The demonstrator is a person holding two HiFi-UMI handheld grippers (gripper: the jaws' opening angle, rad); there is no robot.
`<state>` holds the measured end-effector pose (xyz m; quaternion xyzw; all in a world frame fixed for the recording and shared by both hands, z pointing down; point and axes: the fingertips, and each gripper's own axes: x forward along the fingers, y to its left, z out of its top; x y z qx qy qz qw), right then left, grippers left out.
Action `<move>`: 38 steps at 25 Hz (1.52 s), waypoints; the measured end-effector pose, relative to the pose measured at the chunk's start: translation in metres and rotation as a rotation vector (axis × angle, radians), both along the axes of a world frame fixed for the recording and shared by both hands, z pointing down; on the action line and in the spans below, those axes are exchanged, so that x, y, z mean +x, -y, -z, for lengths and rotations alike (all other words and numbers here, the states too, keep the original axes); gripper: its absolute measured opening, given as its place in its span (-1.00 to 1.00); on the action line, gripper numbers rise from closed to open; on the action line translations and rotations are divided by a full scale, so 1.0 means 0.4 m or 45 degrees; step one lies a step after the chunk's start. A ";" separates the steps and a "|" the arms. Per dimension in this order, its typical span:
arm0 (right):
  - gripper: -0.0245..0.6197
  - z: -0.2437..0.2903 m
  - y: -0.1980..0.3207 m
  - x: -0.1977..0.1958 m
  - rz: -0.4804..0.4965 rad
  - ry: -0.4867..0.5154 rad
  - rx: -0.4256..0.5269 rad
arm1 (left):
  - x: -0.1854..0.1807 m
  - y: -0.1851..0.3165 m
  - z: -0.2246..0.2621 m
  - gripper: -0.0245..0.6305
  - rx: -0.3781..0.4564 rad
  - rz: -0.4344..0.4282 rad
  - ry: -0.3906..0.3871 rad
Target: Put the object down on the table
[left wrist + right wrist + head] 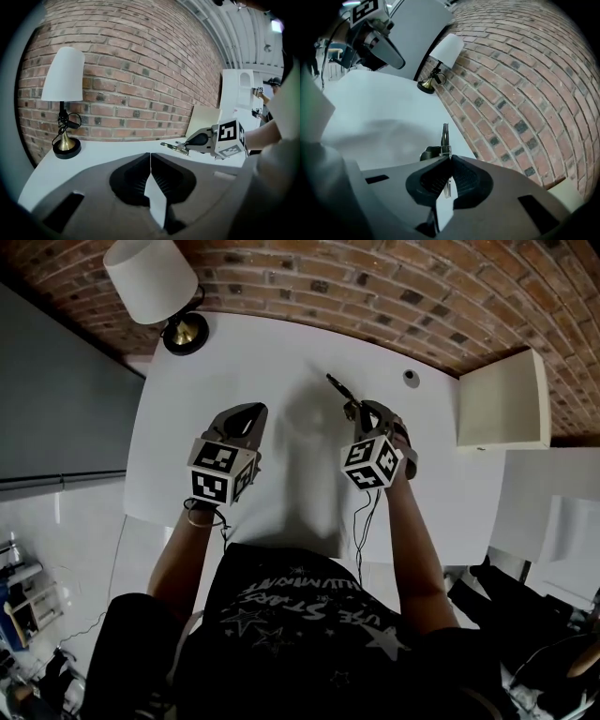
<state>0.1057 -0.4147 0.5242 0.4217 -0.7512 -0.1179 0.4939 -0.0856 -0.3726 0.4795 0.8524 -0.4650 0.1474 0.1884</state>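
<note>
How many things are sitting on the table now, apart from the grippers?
2: a lamp at the far left corner, and a small round object near the far right edge. Others may be hidden.

Desk (253,362): white, plain top, its far edge against a brick wall (375,287).
Far left corner: a lamp (153,279) stands upright on the desk.
Lamp base (185,334): round and dark with a brass centre, resting flat on the top.
Lamp shade (63,74): white.
Lamp stem: a dark cord (65,123) is looped around it.
Far right: a small round grey cap (411,378) sits in the top, well apart from the lamp.
</note>
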 end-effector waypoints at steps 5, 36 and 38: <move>-0.89 -0.020 0.093 -0.020 0.028 -0.097 0.056 | -0.013 0.064 -0.014 -0.86 -0.007 -0.001 -0.002; -0.89 -0.163 0.338 -0.117 0.337 -0.448 0.219 | -0.053 0.179 -0.127 -0.86 -0.109 0.056 -0.033; -0.89 -0.169 0.340 -0.118 0.344 -0.459 0.218 | -0.051 0.180 -0.129 -0.86 -0.109 0.054 -0.029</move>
